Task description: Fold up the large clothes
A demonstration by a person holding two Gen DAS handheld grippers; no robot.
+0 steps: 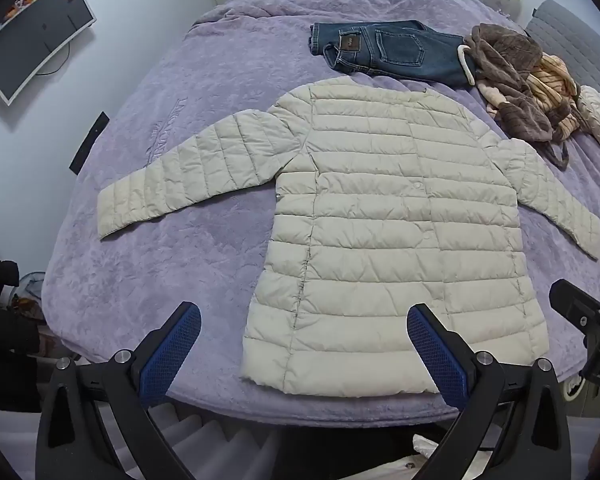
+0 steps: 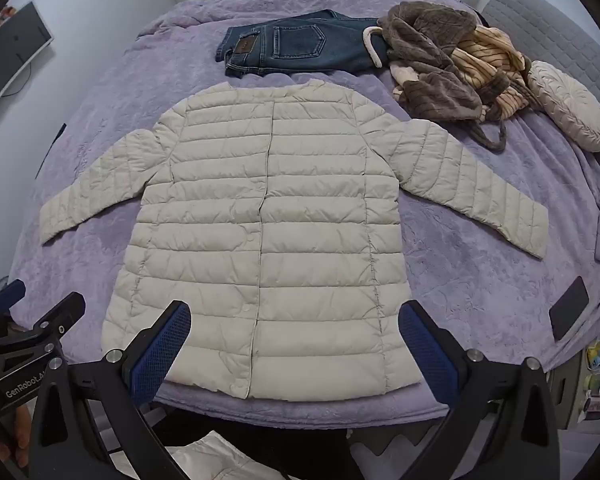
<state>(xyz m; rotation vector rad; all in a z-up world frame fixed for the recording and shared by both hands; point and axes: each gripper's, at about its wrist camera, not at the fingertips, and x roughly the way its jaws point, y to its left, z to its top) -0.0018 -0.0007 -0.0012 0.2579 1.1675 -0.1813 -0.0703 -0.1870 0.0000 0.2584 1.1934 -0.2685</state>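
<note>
A cream quilted puffer jacket point(image 1: 380, 220) point(image 2: 268, 220) lies flat on the purple bedspread point(image 1: 160, 272) point(image 2: 460, 280), front up, both sleeves spread out to the sides. Its hem reaches the near edge of the bed. My left gripper point(image 1: 304, 320) hovers open above the hem's left part, with nothing between its blue pads. My right gripper point(image 2: 294, 320) is open too, above the middle of the hem, holding nothing. Each gripper shows at the edge of the other's view, the right gripper point(image 1: 592, 312) and the left gripper point(image 2: 28, 320).
Folded blue jeans point(image 1: 392, 52) point(image 2: 300, 46) lie beyond the jacket's collar. A brown fleece and striped garment pile point(image 1: 520, 80) point(image 2: 452, 68) sits at the far right, beside a round cream cushion point(image 2: 568, 106). A dark phone point(image 2: 568, 314) rests at the bed's right edge.
</note>
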